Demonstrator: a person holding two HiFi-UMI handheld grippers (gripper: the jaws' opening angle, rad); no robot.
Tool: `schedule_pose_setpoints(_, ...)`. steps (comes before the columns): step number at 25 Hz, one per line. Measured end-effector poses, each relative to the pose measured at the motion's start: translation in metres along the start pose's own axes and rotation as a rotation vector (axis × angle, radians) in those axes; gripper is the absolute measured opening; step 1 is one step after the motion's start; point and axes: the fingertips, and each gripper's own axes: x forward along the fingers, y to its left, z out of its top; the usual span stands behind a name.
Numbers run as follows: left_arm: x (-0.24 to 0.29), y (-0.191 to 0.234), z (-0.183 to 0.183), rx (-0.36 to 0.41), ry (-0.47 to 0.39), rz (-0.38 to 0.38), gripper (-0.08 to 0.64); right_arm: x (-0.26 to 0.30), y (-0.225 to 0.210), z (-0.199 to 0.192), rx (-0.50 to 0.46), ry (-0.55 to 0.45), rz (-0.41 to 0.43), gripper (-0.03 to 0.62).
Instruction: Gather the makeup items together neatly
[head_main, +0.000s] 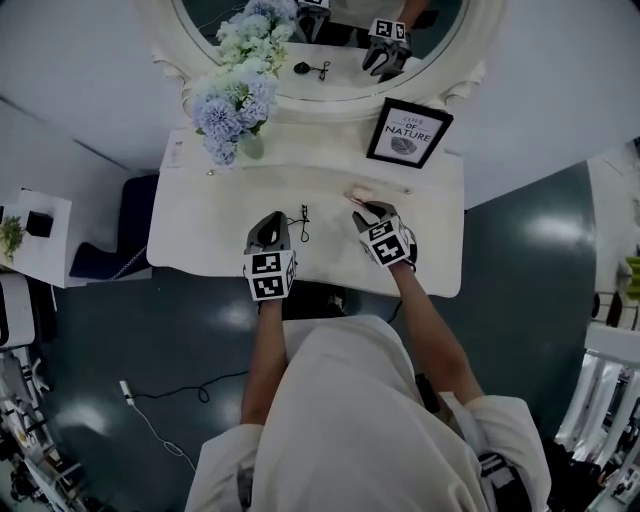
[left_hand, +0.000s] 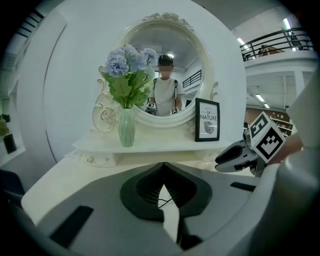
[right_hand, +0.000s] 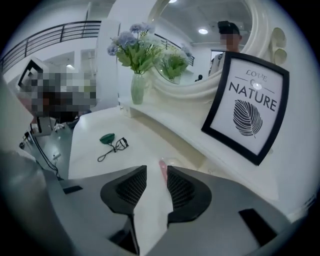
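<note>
- White dressing table is the work surface; both grippers are over its front half, one on each side of centre.
- Left gripper: jaws together at the tips, nothing clamped. Only tabletop and a thin black wire show through the gap behind the tips.
- Right gripper: jaws apart, with a clear gap. Pink stick lies on the table at the jaw mouth, close to the right-hand pad, not gripped.
- Eyelash curler, black with a green part, lies flat on the table just beside the left gripper's tip. It is between the two grippers and clearly apart from the pink stick.
- Raised ledge behind them carries a black-framed leaf print on the right and a pale green vase on the left, holding blue and white flowers.
- Round white-framed mirror at the back reflects the curler and a gripper.
</note>
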Motion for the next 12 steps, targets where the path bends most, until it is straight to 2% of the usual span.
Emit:
schedule_pose_setpoints(6,-0.009,-0.01,-0.008,0.015,0.014,0.02,0.014,0.011,-0.034,-0.009,-0.185,0.052,-0.021,0.178)
schedule_pose_setpoints(12,-0.017,-0.004,-0.023,-0.02,0.039,0.061,0.014,0.029,-0.038,-0.014,-0.221,0.071,0.023,0.222)
